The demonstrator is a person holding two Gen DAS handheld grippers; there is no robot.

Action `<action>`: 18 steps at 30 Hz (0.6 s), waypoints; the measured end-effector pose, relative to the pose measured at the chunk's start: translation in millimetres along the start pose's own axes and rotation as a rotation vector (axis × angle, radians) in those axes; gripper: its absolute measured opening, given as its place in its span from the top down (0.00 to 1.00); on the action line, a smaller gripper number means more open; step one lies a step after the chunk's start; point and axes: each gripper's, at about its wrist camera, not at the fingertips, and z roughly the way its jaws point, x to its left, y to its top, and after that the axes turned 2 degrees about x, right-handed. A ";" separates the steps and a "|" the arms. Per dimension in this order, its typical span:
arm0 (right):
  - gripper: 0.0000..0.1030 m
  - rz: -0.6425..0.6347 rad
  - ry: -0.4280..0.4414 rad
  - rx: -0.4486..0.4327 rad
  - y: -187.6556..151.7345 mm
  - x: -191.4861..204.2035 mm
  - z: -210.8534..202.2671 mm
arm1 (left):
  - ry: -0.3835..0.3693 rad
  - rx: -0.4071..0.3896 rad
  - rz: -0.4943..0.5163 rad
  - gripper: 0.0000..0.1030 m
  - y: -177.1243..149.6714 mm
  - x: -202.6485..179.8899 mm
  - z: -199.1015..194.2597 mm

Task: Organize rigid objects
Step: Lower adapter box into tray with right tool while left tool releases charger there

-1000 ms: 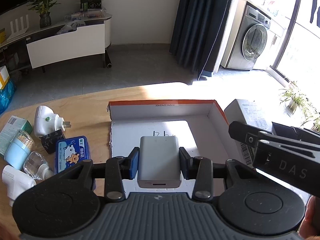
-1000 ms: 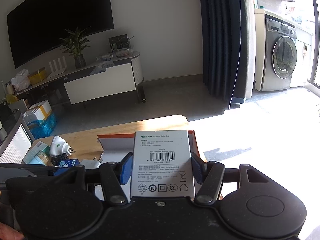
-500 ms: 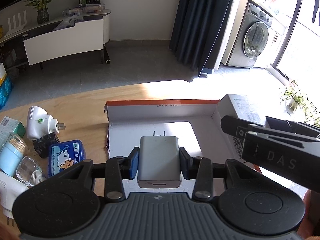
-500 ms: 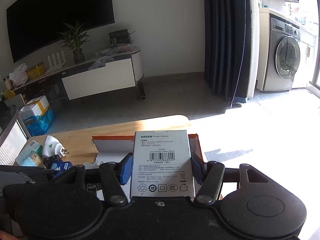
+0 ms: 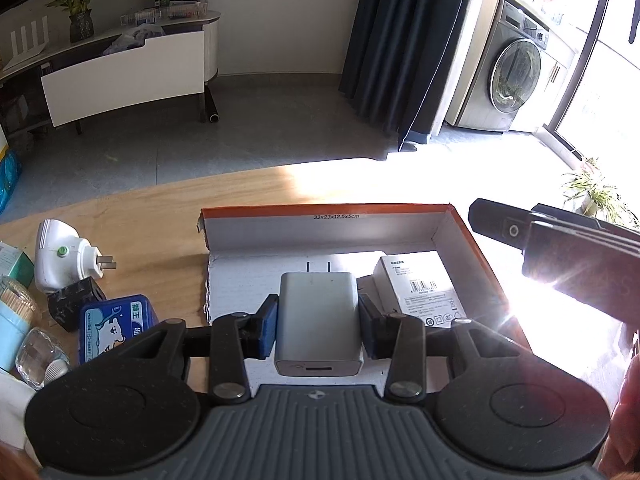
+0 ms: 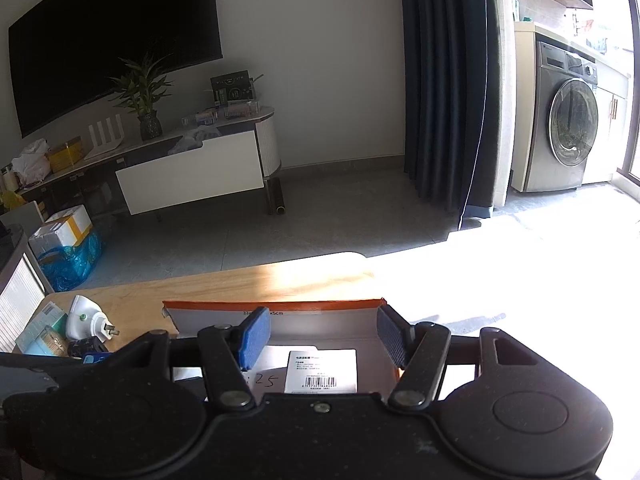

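Your left gripper [image 5: 319,322] has its blue-padded fingers [image 5: 267,330] pinching a grey wall charger [image 5: 318,320] by its two sides, prongs pointing away from you, and it hangs over the near part of the orange-rimmed cardboard box [image 5: 472,240]. Your right gripper [image 6: 320,336] has its fingers [image 6: 252,336] spread with nothing between them; the white adapter box [image 6: 322,370] lies below them on the floor of the cardboard box, barcode label up, clear of both pads. From the left wrist view that white adapter box [image 5: 418,286] sits in the right half of the cardboard box, just beside the held charger and near the box's right wall, while the right gripper's black body shows at the right edge of that view. The cardboard box stands on the wooden worktop [image 5: 160,216] toward its far edge, partly in bright sunlight. Along the left side of the worktop you have a loose group: a blue tin [image 5: 116,326], a small black block [image 5: 74,304], a white plug-in device [image 5: 60,254] with its prongs toward the cardboard box, a clear glass piece [image 5: 38,350] and a pale blue container [image 5: 14,320]. Beyond the worktop are a grey floor, a white media cabinet [image 5: 124,72], a dark curtain [image 5: 408,40] and a washing machine [image 5: 516,80].
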 end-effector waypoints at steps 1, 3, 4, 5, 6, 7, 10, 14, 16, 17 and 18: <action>0.30 -0.001 -0.004 -0.006 -0.1 -1.3 -2.9 | -0.003 0.002 0.002 0.60 1.4 -2.2 2.3; 0.30 -0.002 -0.007 -0.011 -0.5 -4.1 -8.0 | -0.010 -0.001 0.007 0.60 4.4 -6.8 5.4; 0.30 -0.001 -0.014 -0.018 -0.6 -5.9 -10.9 | -0.012 -0.002 0.010 0.60 6.4 -9.5 7.2; 0.30 0.002 -0.024 -0.024 -0.8 -7.6 -13.4 | -0.017 -0.005 0.011 0.60 8.2 -11.6 8.0; 0.30 0.006 -0.029 -0.028 -0.7 -9.6 -15.6 | -0.021 -0.017 0.013 0.60 9.9 -13.9 7.6; 0.30 0.015 -0.028 -0.031 -0.5 -12.2 -18.0 | -0.022 -0.031 0.019 0.60 12.1 -16.8 6.3; 0.30 0.030 -0.031 -0.036 -0.8 -15.9 -24.0 | -0.035 -0.044 0.037 0.51 14.5 -21.2 0.3; 0.30 0.039 -0.020 -0.038 -1.6 -14.5 -31.8 | -0.015 -0.050 0.033 0.45 8.9 -16.8 -8.9; 0.30 0.040 -0.013 -0.040 -1.7 -12.5 -35.3 | -0.002 -0.046 0.033 0.41 6.7 -14.1 -14.9; 0.30 0.040 -0.010 -0.040 -2.7 -10.6 -37.5 | 0.007 -0.046 0.034 0.38 4.9 -12.3 -18.9; 0.30 0.039 -0.005 -0.038 -3.6 -8.5 -39.1 | 0.023 -0.047 0.033 0.33 4.1 -10.3 -22.8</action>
